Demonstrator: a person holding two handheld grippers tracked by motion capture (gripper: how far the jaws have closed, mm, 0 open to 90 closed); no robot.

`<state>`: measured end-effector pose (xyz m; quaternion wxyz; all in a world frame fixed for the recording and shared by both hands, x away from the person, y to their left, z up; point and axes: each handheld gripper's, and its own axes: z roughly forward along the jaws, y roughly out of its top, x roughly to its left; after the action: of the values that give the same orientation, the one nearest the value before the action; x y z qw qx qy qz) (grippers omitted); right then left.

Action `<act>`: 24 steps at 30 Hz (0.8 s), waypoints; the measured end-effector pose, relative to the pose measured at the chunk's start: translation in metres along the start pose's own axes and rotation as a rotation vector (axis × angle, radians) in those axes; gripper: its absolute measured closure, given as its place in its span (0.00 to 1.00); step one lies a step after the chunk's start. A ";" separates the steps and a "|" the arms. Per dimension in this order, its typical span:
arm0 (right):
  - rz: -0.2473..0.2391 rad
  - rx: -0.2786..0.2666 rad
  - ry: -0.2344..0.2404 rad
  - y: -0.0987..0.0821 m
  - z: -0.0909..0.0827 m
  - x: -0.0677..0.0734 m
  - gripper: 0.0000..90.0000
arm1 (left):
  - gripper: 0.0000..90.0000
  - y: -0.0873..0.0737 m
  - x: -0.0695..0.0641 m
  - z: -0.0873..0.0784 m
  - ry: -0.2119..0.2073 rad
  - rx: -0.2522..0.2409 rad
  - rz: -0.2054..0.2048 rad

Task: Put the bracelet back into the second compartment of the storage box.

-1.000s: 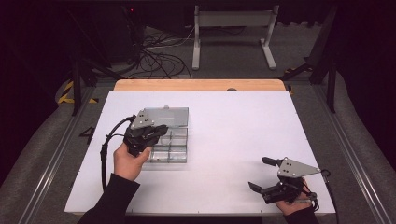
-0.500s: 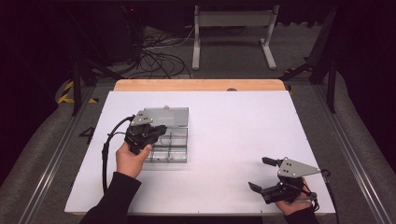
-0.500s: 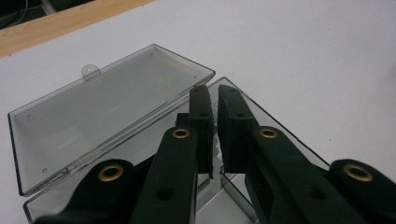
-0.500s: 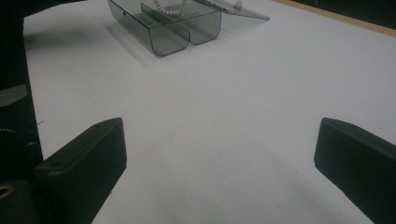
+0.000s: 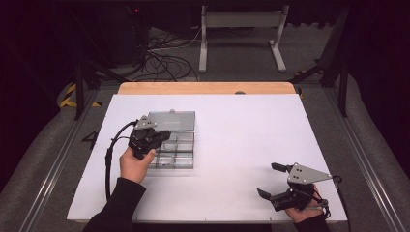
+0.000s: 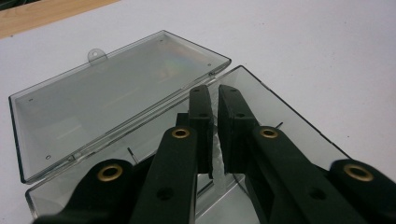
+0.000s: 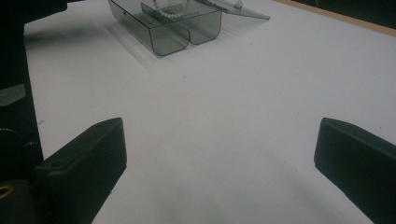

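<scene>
Left gripper point(image 6: 215, 100) hangs over the open clear box point(image 5: 175, 145) on the counter point(image 5: 241, 135), fingers point(image 6: 201, 112) clenched on a white bead string point(image 6: 217, 163) dangling into a compartment. Right gripper point(image 5: 268, 180) sits well apart at the near edge, fingers released.

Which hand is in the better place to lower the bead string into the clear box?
Left: the left gripper already pinches the bead string above the clear box; the right gripper is open, far away.
</scene>
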<state>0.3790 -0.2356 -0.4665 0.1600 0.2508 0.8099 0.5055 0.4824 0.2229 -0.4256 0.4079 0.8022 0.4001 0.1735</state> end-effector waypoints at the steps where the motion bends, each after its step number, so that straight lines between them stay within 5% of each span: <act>1: 0.000 0.000 0.000 0.000 0.000 0.000 0.03 | 0.94 -0.001 0.001 0.001 -0.003 -0.001 -0.006; 9: -0.002 0.003 0.002 0.000 0.001 0.000 0.03 | 0.93 -0.003 0.007 0.010 0.028 0.003 -0.016; 15: 0.001 0.003 0.000 0.000 0.000 0.000 0.03 | 0.44 -0.004 0.005 0.012 0.065 -0.024 0.021; 24: 0.001 0.001 0.001 0.000 0.000 0.000 0.03 | 0.35 -0.002 0.000 -0.002 0.043 -0.078 0.029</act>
<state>0.3794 -0.2358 -0.4671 0.1592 0.2511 0.8101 0.5054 0.4805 0.2242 -0.4260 0.4276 0.7874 0.3900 0.2121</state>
